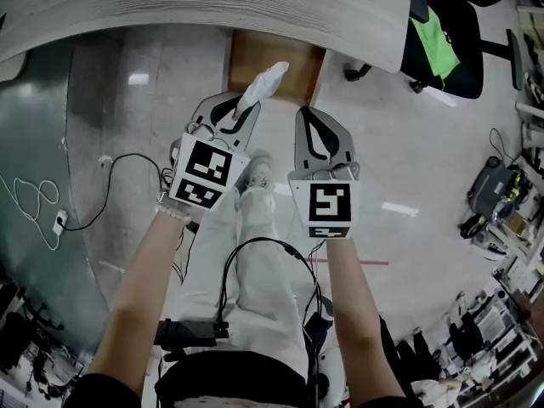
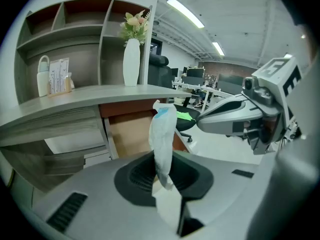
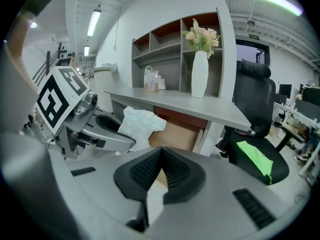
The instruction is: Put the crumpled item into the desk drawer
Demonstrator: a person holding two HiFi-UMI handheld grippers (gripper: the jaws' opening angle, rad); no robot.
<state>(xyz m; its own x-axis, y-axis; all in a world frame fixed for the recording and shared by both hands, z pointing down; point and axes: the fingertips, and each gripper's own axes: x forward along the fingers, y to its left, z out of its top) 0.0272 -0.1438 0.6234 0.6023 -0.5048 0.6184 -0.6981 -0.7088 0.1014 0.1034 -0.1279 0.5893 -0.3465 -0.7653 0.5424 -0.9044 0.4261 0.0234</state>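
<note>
The crumpled item (image 1: 262,85) is a white, twisted wad with a bit of blue on it (image 2: 162,134). My left gripper (image 1: 229,119) is shut on its lower end, so it sticks up past the jaws. It hangs just in front of the open brown desk drawer (image 1: 299,58), which sits under the grey desk top (image 1: 212,7). The left gripper view shows the drawer (image 2: 131,134) right behind the wad. My right gripper (image 1: 320,139) is level with the left one, a little to its right, and is shut on nothing. In the right gripper view the wad (image 3: 140,125) sits to the left, above the left gripper (image 3: 107,131).
A black office chair with a green cloth (image 1: 438,41) stands right of the drawer. A white vase of flowers (image 2: 131,61) and small bottles (image 2: 44,76) are on the desk shelves. Cables (image 1: 34,198) lie on the floor at left. My own legs and shoe (image 1: 257,177) are below.
</note>
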